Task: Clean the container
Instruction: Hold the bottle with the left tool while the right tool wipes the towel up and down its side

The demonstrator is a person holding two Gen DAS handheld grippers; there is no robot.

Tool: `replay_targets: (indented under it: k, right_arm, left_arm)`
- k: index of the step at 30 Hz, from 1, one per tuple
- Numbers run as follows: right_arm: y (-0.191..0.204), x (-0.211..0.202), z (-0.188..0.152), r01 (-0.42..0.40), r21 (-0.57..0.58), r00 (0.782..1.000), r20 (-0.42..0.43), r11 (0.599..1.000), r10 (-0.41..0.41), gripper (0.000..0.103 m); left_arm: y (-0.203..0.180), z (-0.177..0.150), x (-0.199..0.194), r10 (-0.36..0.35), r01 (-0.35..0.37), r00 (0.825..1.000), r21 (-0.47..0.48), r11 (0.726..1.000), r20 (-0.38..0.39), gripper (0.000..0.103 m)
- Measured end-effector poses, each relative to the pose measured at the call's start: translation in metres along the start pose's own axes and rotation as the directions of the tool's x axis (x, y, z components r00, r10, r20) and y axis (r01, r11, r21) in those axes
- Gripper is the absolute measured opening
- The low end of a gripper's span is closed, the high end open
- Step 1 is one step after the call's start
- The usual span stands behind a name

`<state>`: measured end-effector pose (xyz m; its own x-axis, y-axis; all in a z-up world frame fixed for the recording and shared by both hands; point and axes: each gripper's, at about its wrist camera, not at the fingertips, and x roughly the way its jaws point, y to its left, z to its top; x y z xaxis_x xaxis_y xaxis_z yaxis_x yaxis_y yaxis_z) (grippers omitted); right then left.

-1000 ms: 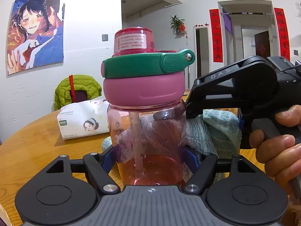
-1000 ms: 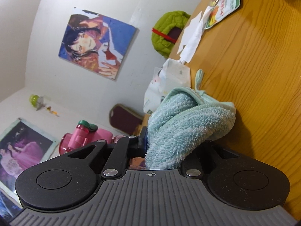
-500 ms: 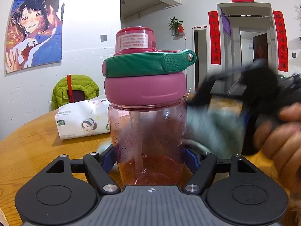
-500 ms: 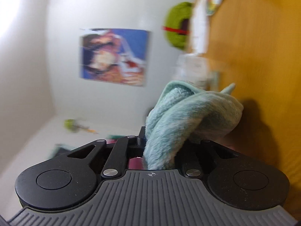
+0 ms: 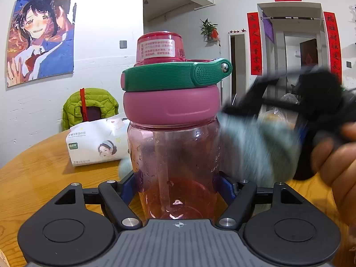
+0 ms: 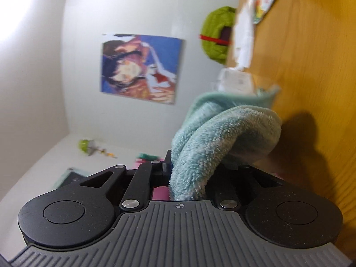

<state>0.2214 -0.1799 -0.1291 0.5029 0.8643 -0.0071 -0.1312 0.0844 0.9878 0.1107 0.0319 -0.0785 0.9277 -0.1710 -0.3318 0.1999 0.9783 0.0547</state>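
Now, left gripper (image 5: 178, 184): jaws clamped on upright pink bottle (image 5: 173, 155)
Right gripper (image 6: 189, 178): jaws pinching teal cloth (image 6: 213, 138) beside bottle

Bottle (image 5: 173, 166): glossy translucent pink plastic; handle (image 5: 169, 77) ribbed matt green. Towel (image 6: 213, 142): fluffy teal cloth. Table (image 5: 33, 178): smooth grained wood. Tissue pack (image 5: 95, 144): glossy wrapper.

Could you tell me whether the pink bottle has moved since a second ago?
No. The pink bottle sits clamped in the left gripper, lined up with the tissue pack as before.
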Motion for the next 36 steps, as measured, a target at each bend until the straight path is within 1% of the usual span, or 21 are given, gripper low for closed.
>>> replay_targets:
  k: [1, 2, 3, 4, 7, 9, 11, 13, 14, 16, 18, 20, 23, 24, 25, 26, 27, 30, 36]
  right_arm:
    - [-0.005, 0.004, 0.001, 0.078, 0.005, 0.997, -0.016, 0.997, -0.078, 0.019]
    - [-0.009, 0.009, 0.001, 0.155, 0.009, 0.987, -0.032, 0.988, -0.155, 0.019]
    - [-0.014, 0.013, 0.001, 0.227, 0.008, 0.973, -0.047, 0.974, -0.226, 0.019]
    - [-0.016, 0.017, 0.001, 0.273, -0.001, 0.960, -0.056, 0.962, -0.273, 0.019]
    - [-0.012, 0.020, 0.000, 0.302, -0.056, 0.951, -0.052, 0.952, -0.305, 0.018]
    - [-0.006, 0.020, -0.002, 0.297, -0.095, 0.952, -0.042, 0.950, -0.302, 0.019]
    - [0.001, 0.017, -0.002, 0.275, -0.131, 0.960, -0.006, 0.952, -0.278, 0.019]
    - [0.008, 0.012, 0.000, 0.236, -0.157, 0.972, 0.037, 0.959, -0.233, 0.019]
    - [0.011, 0.009, 0.001, 0.212, -0.164, 0.977, 0.062, 0.963, -0.205, 0.019]
    - [0.014, 0.003, 0.003, 0.172, -0.171, 0.983, 0.098, 0.970, -0.157, 0.019]
    - [0.016, 0.001, 0.005, 0.137, -0.172, 0.987, 0.106, 0.976, -0.120, 0.019]
    - [0.016, 0.003, 0.004, 0.111, -0.171, 0.992, 0.076, 0.979, -0.099, 0.020]
    - [0.020, 0.011, -0.001, 0.125, -0.193, 0.992, 0.024, 0.973, -0.123, 0.020]
    - [0.023, 0.010, -0.003, 0.157, -0.214, 0.988, 0.033, 0.964, -0.154, 0.020]
    - [0.026, 0.008, -0.005, 0.185, -0.230, 0.983, 0.042, 0.955, -0.180, 0.020]
    - [0.025, 0.005, -0.007, 0.196, -0.227, 0.981, 0.045, 0.954, -0.191, 0.020]
    - [0.024, 0.002, -0.008, 0.191, -0.211, 0.982, 0.044, 0.959, -0.186, 0.020]
    - [0.022, -0.001, -0.007, 0.193, -0.184, 0.981, 0.041, 0.964, -0.189, 0.020]
    - [0.021, 0.002, -0.011, 0.270, -0.209, 0.963, 0.035, 0.940, -0.268, 0.019]
  left_arm:
    - [0.000, 0.000, 0.000, 0.000, 0.000, 1.000, 0.000, 1.000, 0.000, 0.071]
    - [-0.001, 0.000, 0.000, 0.002, -0.002, 1.000, 0.004, 1.000, 0.000, 0.071]
    - [-0.002, 0.000, -0.001, 0.005, -0.005, 1.000, 0.007, 1.000, 0.000, 0.071]
    - [-0.002, 0.000, -0.001, 0.006, -0.006, 1.000, 0.006, 1.000, -0.001, 0.071]
    - [-0.003, 0.000, -0.003, 0.024, -0.023, 1.000, 0.006, 1.000, -0.007, 0.072]
    - [-0.007, 0.000, -0.006, 0.056, -0.056, 0.998, -0.006, 0.998, -0.025, 0.080]
    - [-0.011, 0.000, -0.011, 0.080, -0.082, 0.996, -0.038, 0.996, -0.050, 0.086]
    - [-0.014, 0.002, -0.019, 0.093, -0.096, 0.994, -0.060, 0.994, -0.050, 0.086]
    - [-0.016, 0.003, -0.021, 0.112, -0.115, 0.993, -0.062, 0.991, -0.047, 0.086]
    - [-0.020, 0.003, -0.024, 0.133, -0.136, 0.990, -0.055, 0.989, -0.045, 0.083]
    - [-0.024, 0.002, -0.025, 0.118, -0.120, 0.992, -0.041, 0.992, -0.045, 0.083]
    - [-0.026, 0.000, -0.024, 0.096, -0.097, 0.995, -0.024, 0.995, -0.037, 0.084]
    - [-0.024, -0.002, -0.019, 0.086, -0.086, 0.996, 0.001, 0.996, -0.017, 0.082]
    - [-0.021, -0.002, -0.016, 0.073, -0.073, 0.997, 0.004, 0.997, -0.010, 0.082]
    - [-0.018, -0.001, -0.014, 0.063, -0.063, 0.998, 0.005, 0.998, -0.005, 0.078]
    - [-0.014, 0.000, -0.012, 0.055, -0.055, 0.998, 0.003, 0.998, 0.000, 0.073]
    - [-0.011, 0.000, -0.011, 0.044, -0.044, 0.999, -0.001, 0.999, 0.003, 0.072]
    - [-0.005, 0.000, -0.009, 0.011, -0.011, 1.000, -0.014, 1.000, 0.007, 0.071]
    - [-0.006, -0.001, -0.008, 0.008, -0.008, 1.000, -0.010, 1.000, 0.011, 0.071]
